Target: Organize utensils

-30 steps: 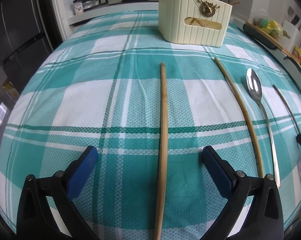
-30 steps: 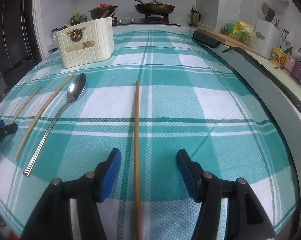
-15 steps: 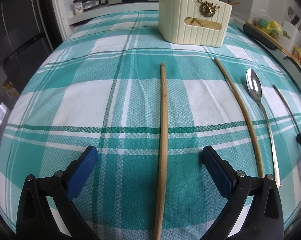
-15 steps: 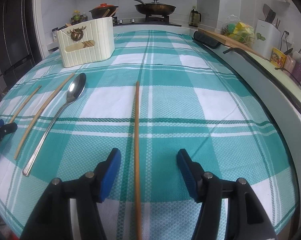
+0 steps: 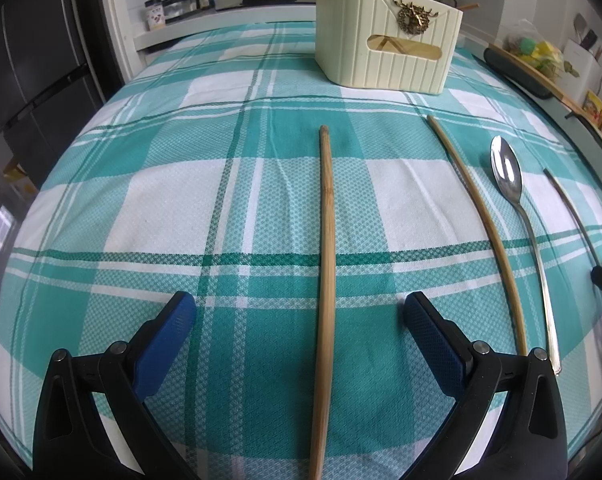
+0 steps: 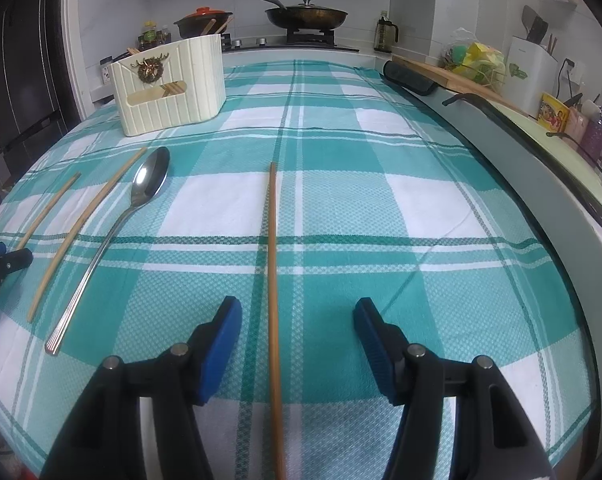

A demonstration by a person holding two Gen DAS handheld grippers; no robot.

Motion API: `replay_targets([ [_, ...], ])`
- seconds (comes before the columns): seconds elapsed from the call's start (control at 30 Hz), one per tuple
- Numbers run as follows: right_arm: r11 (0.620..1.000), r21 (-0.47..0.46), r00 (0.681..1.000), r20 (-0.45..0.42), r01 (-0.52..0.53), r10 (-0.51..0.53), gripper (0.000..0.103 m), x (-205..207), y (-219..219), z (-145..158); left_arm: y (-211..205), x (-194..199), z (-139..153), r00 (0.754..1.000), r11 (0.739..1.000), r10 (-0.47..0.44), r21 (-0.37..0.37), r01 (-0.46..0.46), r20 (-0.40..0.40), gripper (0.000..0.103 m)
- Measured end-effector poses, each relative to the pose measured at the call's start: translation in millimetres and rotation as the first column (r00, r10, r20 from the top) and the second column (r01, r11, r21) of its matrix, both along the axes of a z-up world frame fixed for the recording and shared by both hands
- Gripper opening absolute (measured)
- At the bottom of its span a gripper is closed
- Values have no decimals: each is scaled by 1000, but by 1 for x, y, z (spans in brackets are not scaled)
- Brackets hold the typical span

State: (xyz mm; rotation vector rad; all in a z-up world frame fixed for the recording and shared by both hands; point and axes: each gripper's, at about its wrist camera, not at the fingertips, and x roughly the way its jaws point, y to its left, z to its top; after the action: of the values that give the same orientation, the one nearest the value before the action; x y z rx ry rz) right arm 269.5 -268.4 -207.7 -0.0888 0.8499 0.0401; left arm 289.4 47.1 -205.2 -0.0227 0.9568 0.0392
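Observation:
Three bamboo chopsticks and a steel spoon lie on a teal plaid cloth. In the left wrist view, my left gripper (image 5: 297, 312) is open, with one chopstick (image 5: 326, 248) lying between its jaws. To its right lie a second chopstick (image 5: 477, 216), the spoon (image 5: 517, 200) and a third chopstick (image 5: 569, 208). A cream utensil holder (image 5: 385, 32) stands at the back. In the right wrist view, my right gripper (image 6: 297, 316) is open, with the third chopstick (image 6: 273, 264) between its jaws. The spoon (image 6: 141, 196) and holder (image 6: 169, 84) are to its left.
The cloth-covered counter (image 6: 381, 200) ends at a grey edge (image 6: 541, 184) on the right. A stove with a wok (image 6: 305, 16) and a pot (image 6: 201, 22) stands behind. Jars, a cutting board and bags line the right side. A dark fridge (image 5: 33, 72) is at left.

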Motion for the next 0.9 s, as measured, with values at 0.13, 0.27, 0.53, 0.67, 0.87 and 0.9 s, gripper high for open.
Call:
replay_targets([
  [0.13, 1000, 1, 1000, 0, 0, 0, 61, 0, 0, 0, 0, 0, 0, 1000, 1000, -1, 0, 1, 0, 103],
  [0.27, 1000, 1, 1000, 1, -1, 1, 61, 0, 0, 0, 0, 0, 0, 1000, 1000, -1, 0, 1, 0, 103],
  [0.53, 1000, 1, 1000, -7, -2, 2, 61, 0, 0, 0, 0, 0, 1, 1000, 1000, -24, -9, 24, -11, 103],
  [0.67, 1000, 1, 996, -78, -31, 31, 61, 7, -1, 4, 3, 3, 5, 993, 994, -102, -33, 100, -62, 102],
  [0.87, 993, 85, 976, -197, -81, 97, 60, 22, -12, 10, 11, 25, 29, 983, 981, -174, -97, 167, -66, 102],
  [0.9, 991, 103, 973, -205, -84, 103, 60, 27, -14, 11, 11, 33, 33, 981, 980, -184, -96, 177, -69, 102],
])
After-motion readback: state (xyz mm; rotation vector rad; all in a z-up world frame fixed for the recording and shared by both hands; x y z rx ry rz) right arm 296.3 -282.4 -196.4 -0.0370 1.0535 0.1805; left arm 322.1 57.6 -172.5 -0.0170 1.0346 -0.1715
